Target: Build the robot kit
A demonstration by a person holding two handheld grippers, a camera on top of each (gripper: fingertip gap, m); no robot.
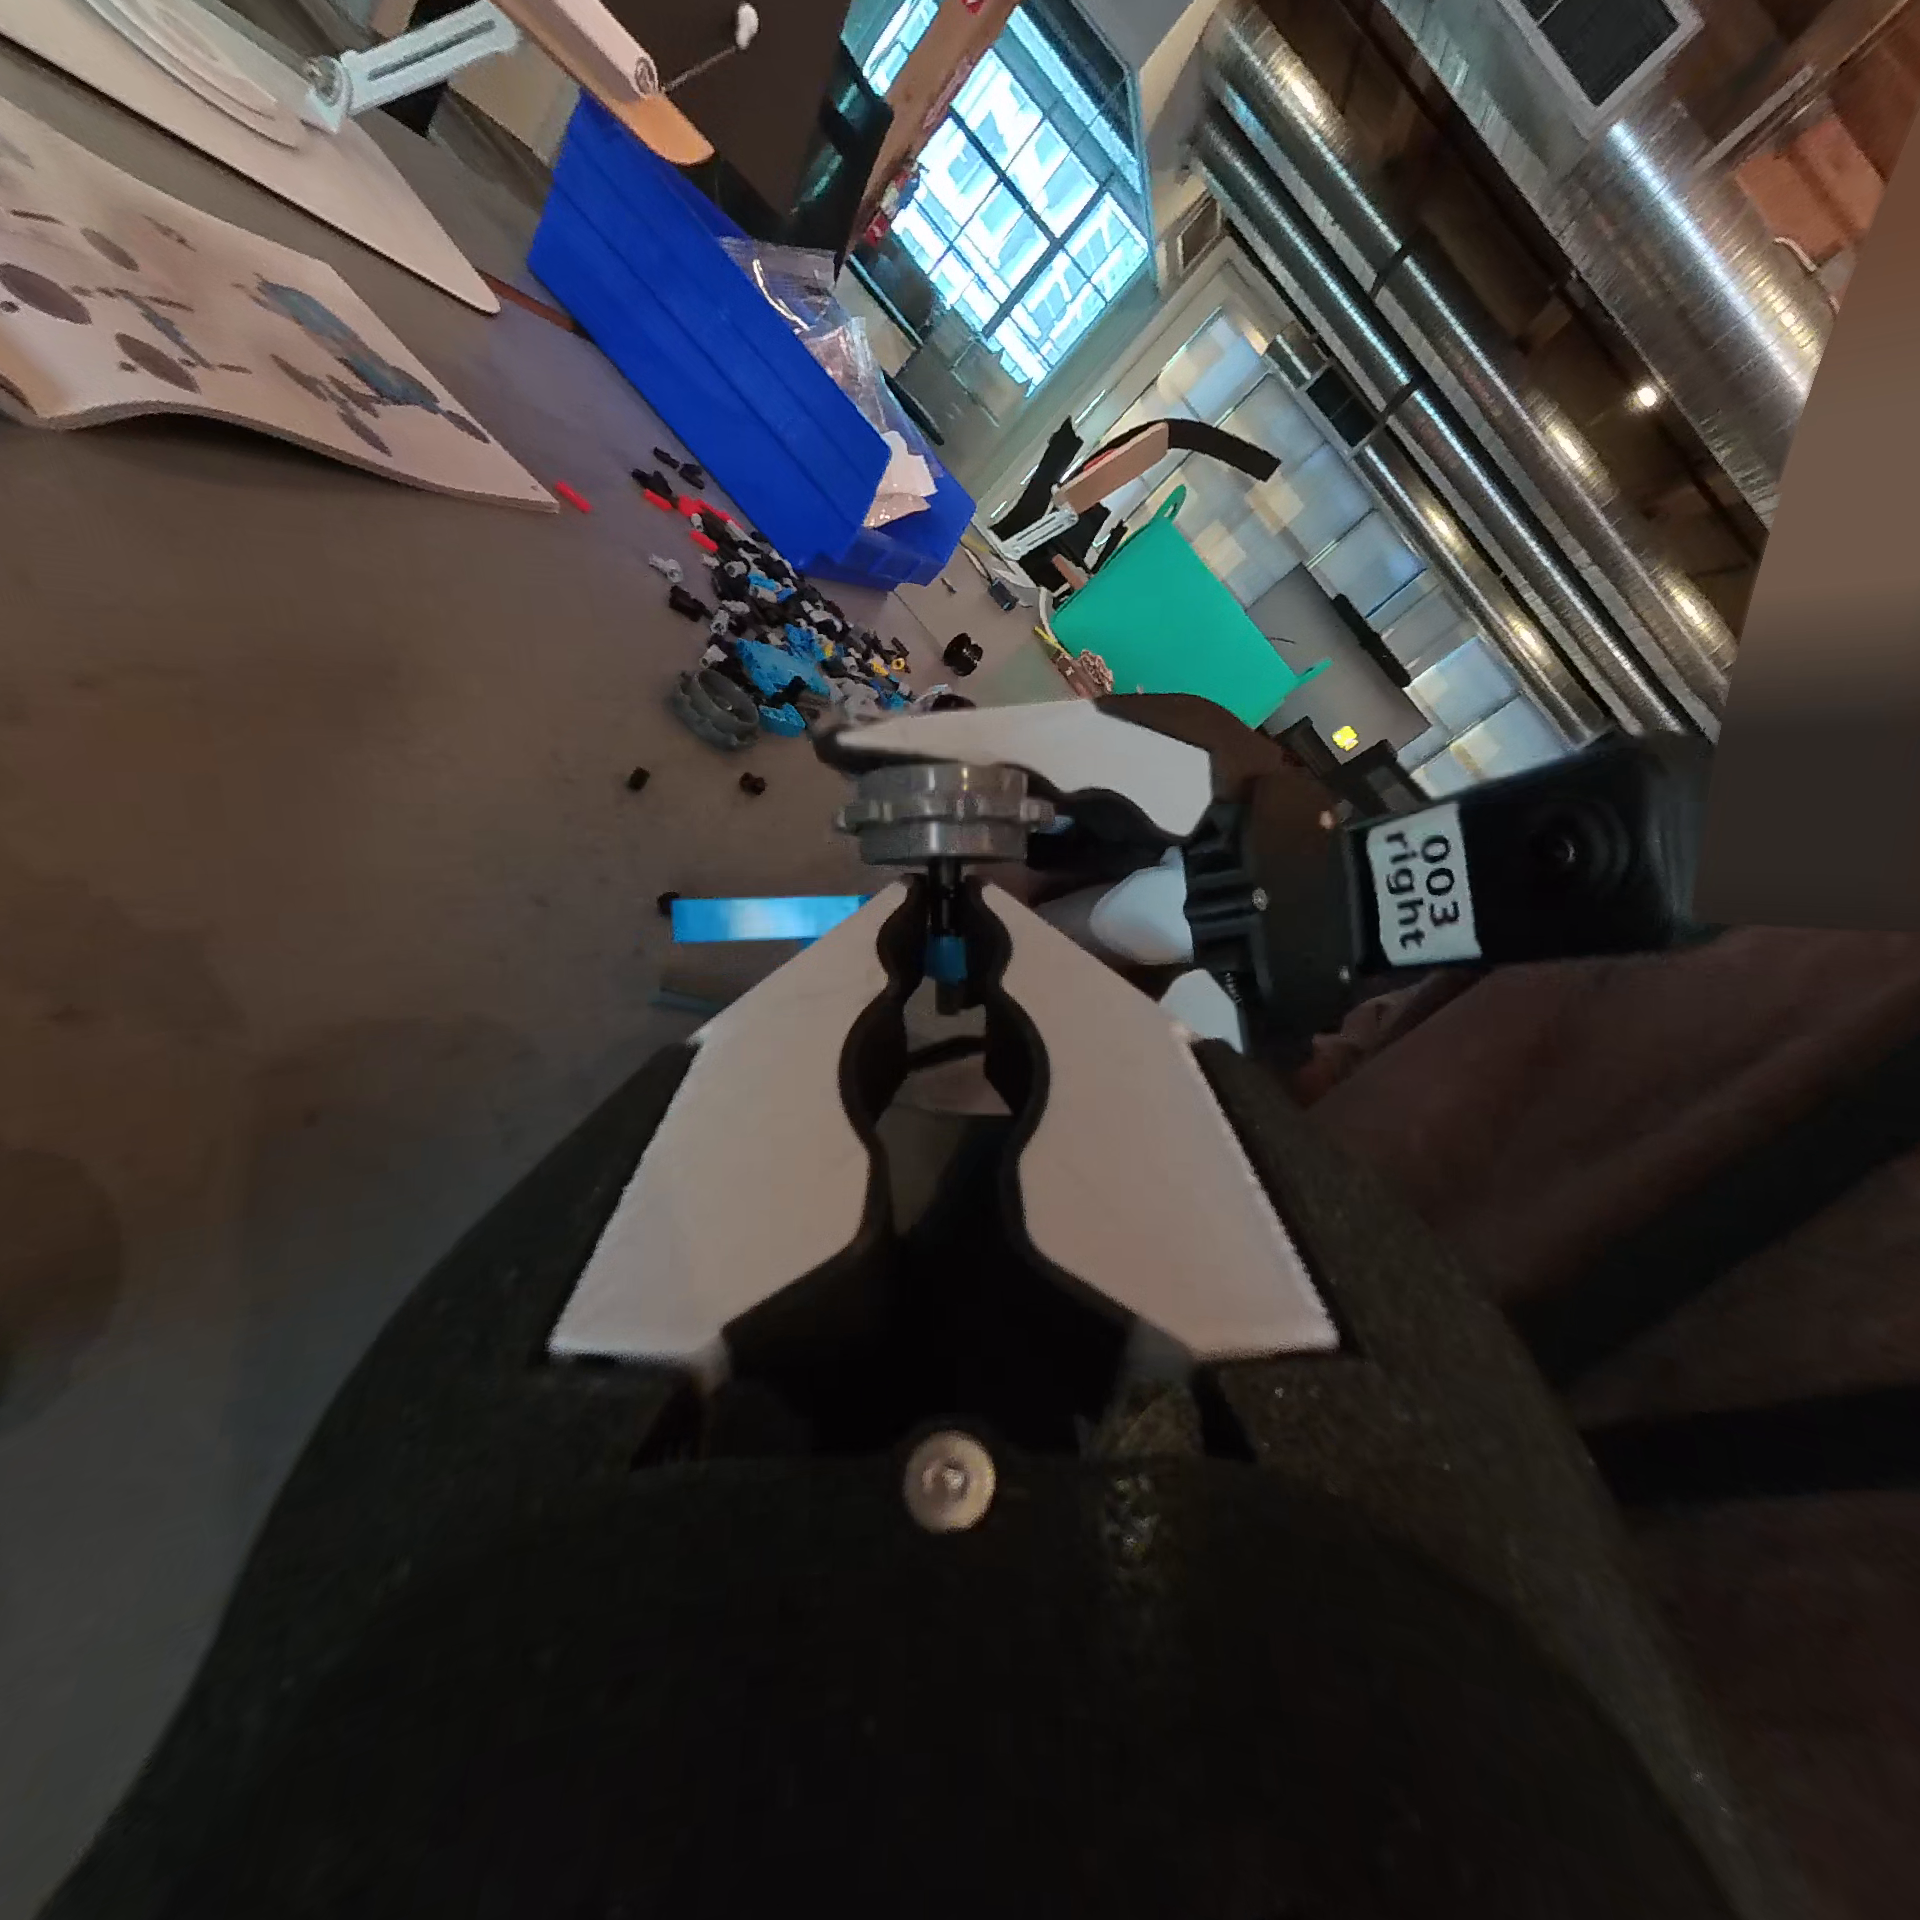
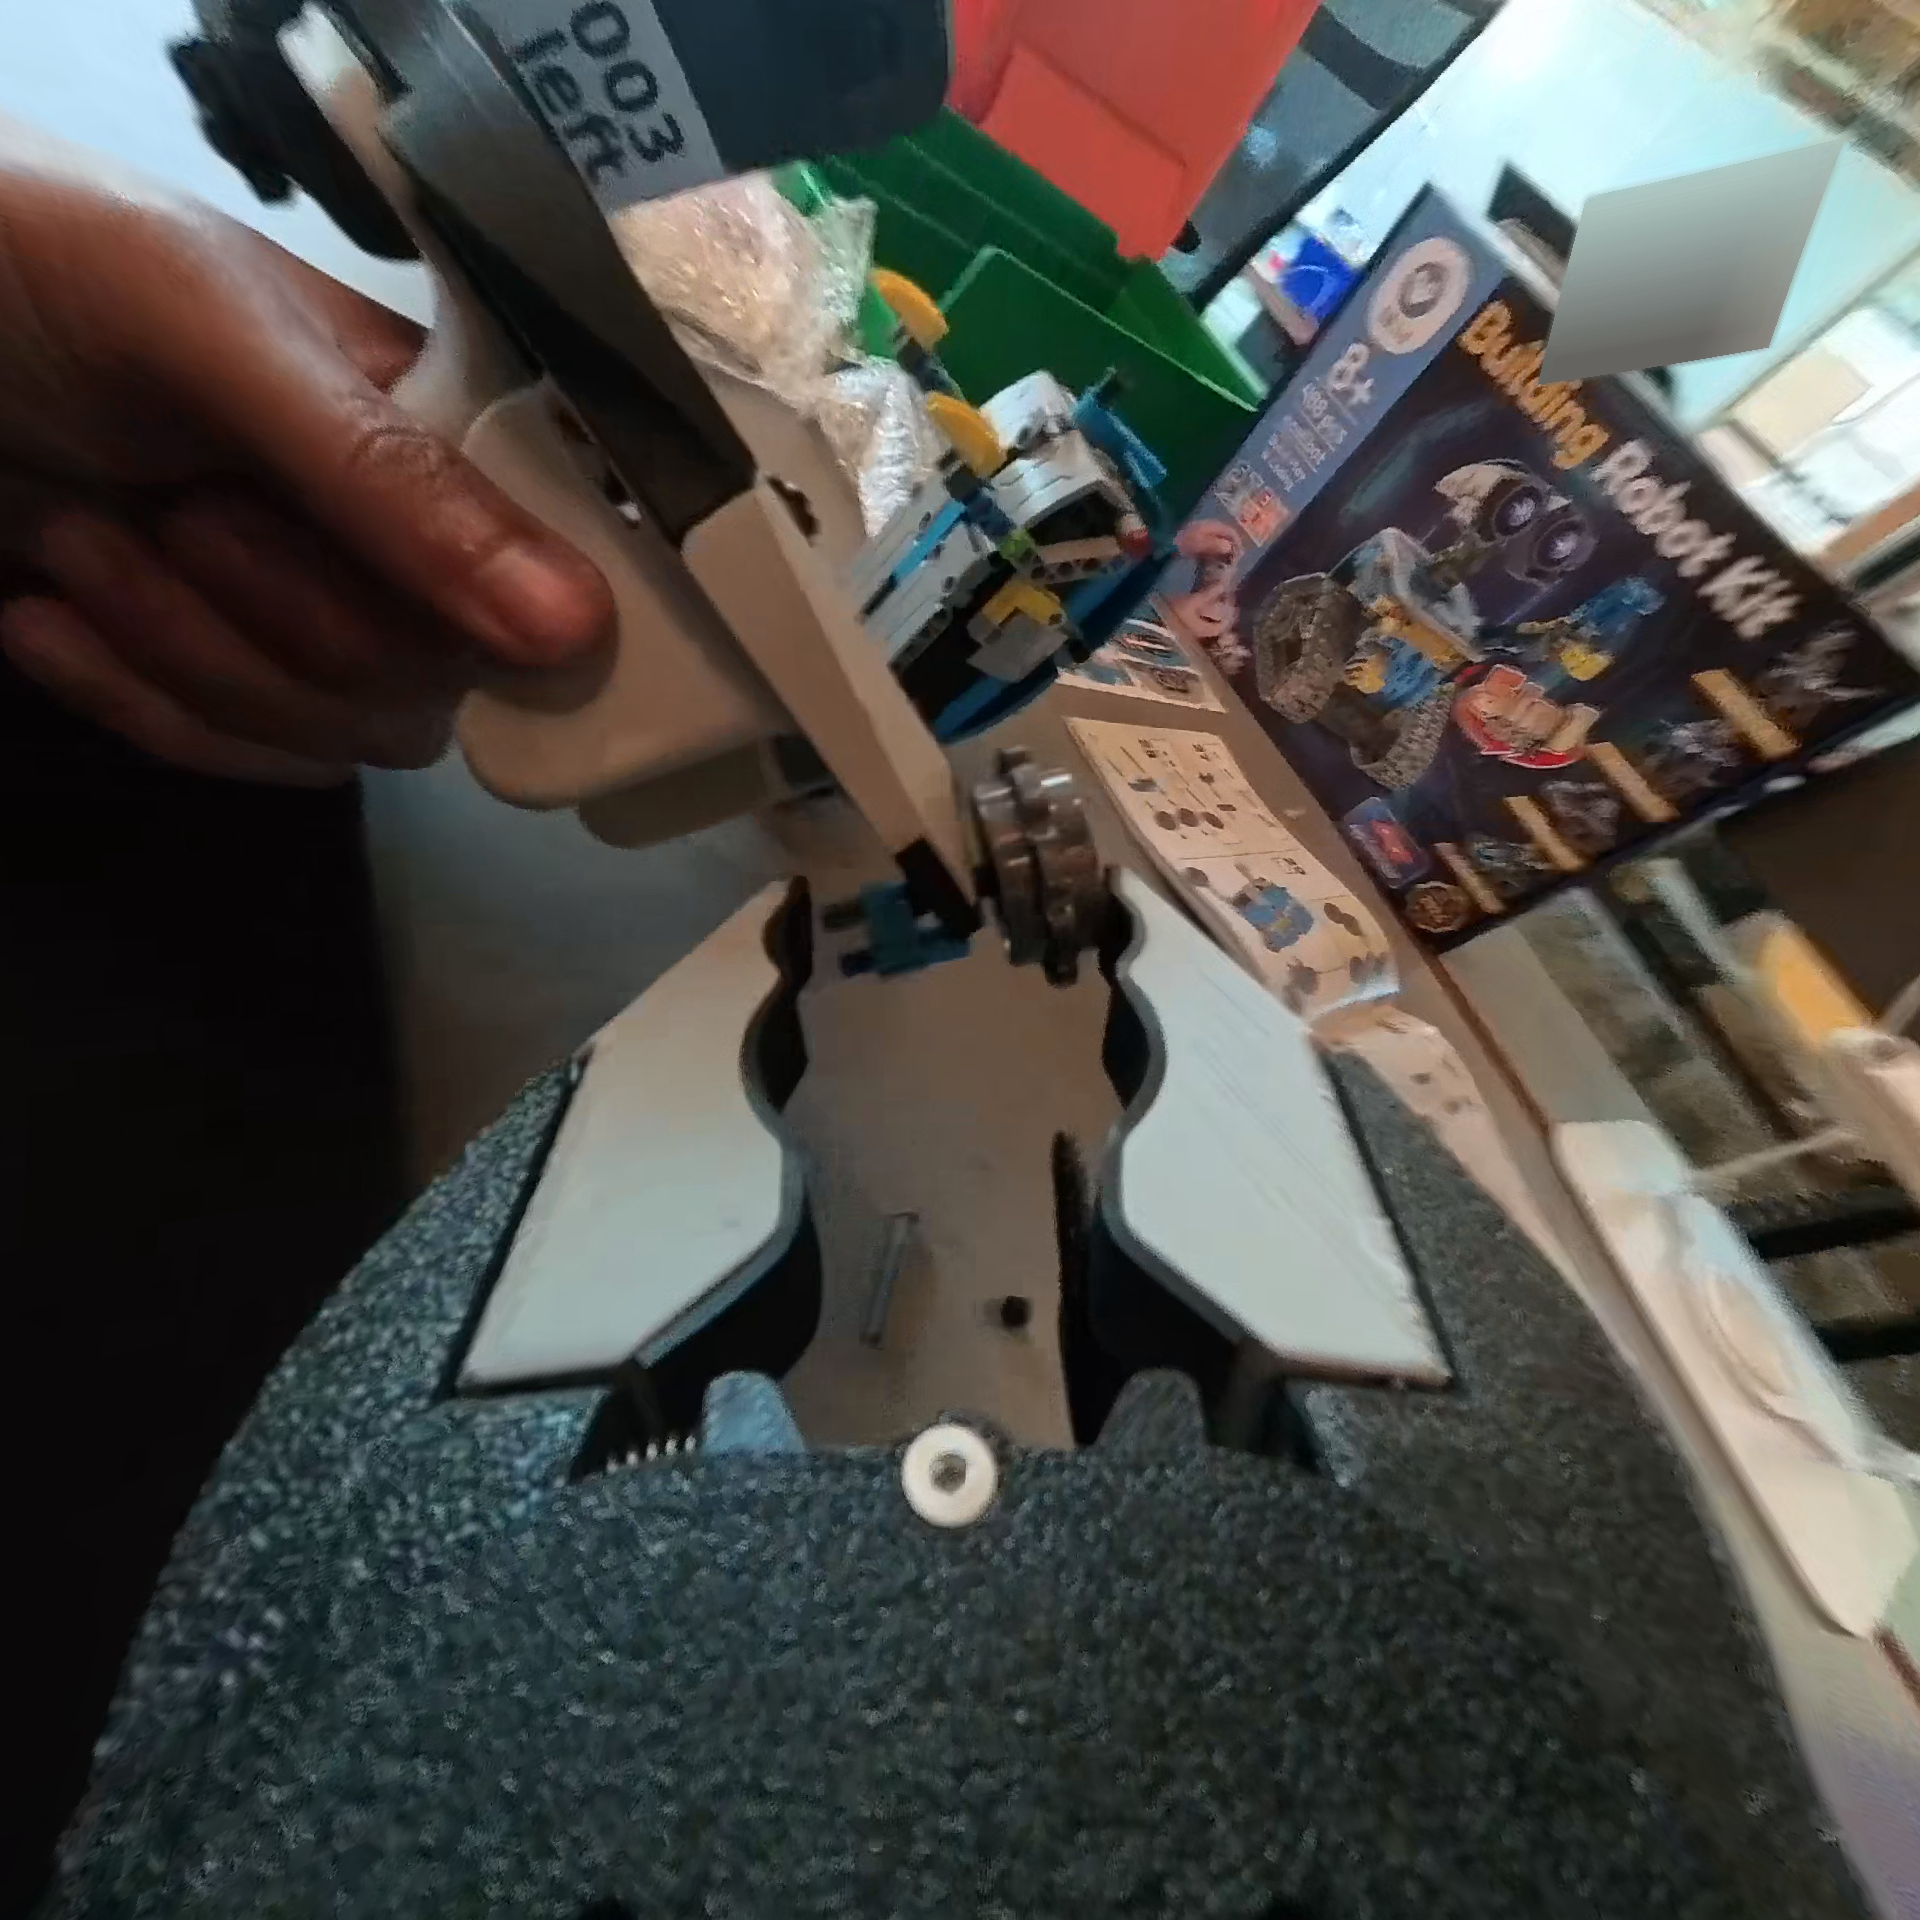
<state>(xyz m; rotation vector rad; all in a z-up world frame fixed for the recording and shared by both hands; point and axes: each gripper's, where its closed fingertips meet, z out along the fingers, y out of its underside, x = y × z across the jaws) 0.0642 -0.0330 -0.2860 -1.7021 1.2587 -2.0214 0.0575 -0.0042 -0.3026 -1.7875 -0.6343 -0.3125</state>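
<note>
1. Spreading across both views is a grey table (image 1: 260, 727), and it bears everything else.
2. Standing tilted at its far side in the right wrist view is a dark printed kit box (image 2: 1538, 623), with green bins (image 2: 1039, 270) behind it on the left.
3. A long blue bin (image 1: 717, 343) with clear plastic bags in it lies beside an open instruction booklet (image 1: 208, 343) in the left wrist view.
4. A half-built model (image 2: 997, 540) in blue, white and yellow stands before the green bins.
5. The left gripper (image 1: 943, 914) has its white fingers drawn nearly together on a small black and blue pin piece (image 1: 948, 951), pinched at the tips.
6. A person's hand (image 2: 260, 499) grips that tool's handle.
7. The right gripper (image 2: 956, 914) is parted widely; its far finger lies against a grey gear wheel (image 2: 1039, 862), and the near one stands clear, so whether it truly grips the wheel I cannot tell.
8. The wheel sits on the end of the pin piece, lifted above the table between the two tools.
9. A heap of loose small parts (image 1: 790, 644) in black, blue and red lies near the blue bin.
10. A thin metal pin (image 2: 888, 1278) lies on the table between the right fingers.
</note>
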